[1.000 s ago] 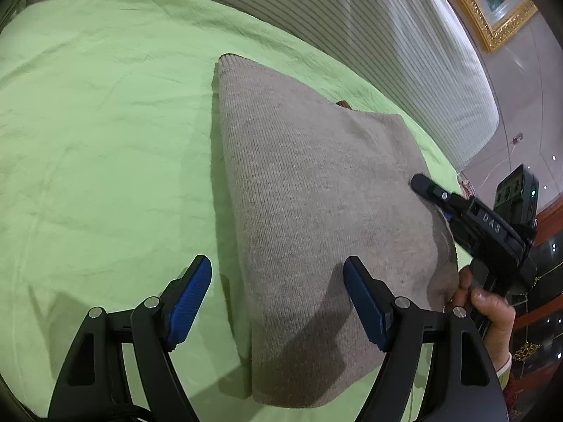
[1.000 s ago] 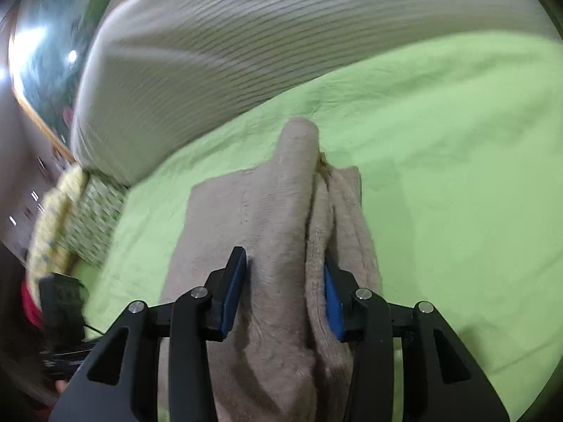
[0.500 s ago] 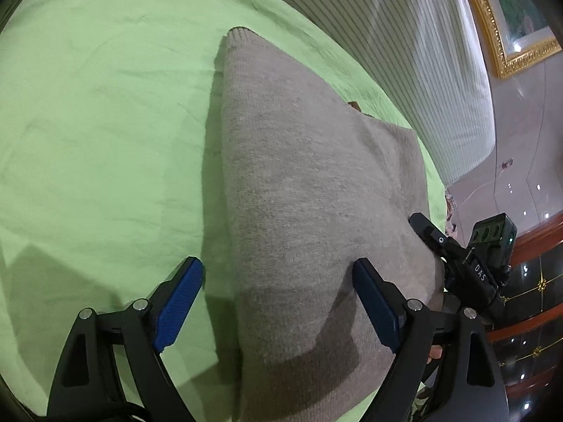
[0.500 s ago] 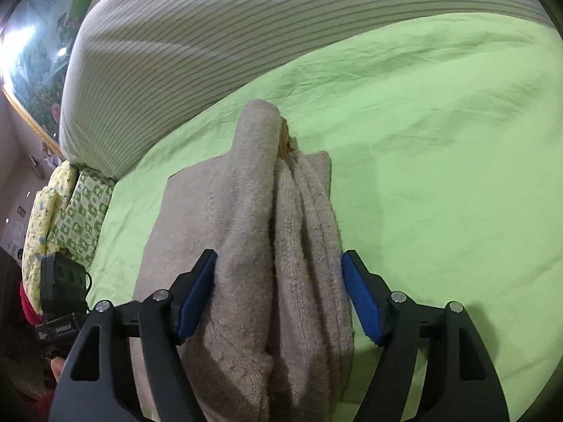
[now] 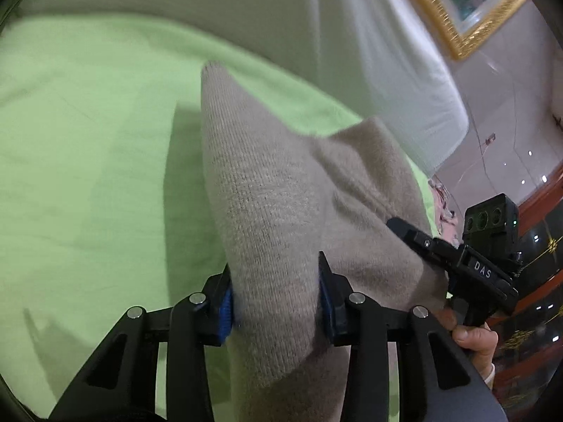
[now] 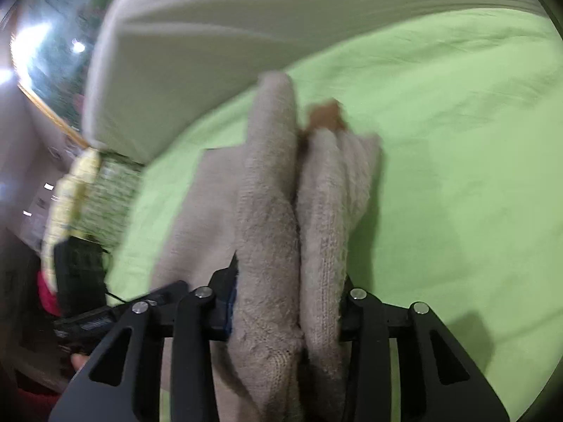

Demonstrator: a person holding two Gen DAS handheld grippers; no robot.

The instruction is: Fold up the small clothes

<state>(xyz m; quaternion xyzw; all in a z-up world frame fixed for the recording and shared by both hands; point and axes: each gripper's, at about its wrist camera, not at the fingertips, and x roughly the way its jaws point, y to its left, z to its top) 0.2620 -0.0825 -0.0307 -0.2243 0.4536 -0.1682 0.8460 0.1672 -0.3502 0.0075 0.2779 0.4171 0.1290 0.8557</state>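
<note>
My left hand-held gripper is clamped on one edge of the beige knit garment — my right hand-held gripper pinches its bunched folds — lifted over the green bed sheet.

**A green bed below a gilt-framed picture**

The green sheet covers the bed, lightly creased. Along its far edge lies a long white ribbed bolster. Above the bolster, on a pale wall, hangs a gold-framed picture. Off the sheet's end sits a yellow-and-green patterned cushion. Beyond that end stands dark glossy furniture with red-brown trim, catching small points of light.
</note>
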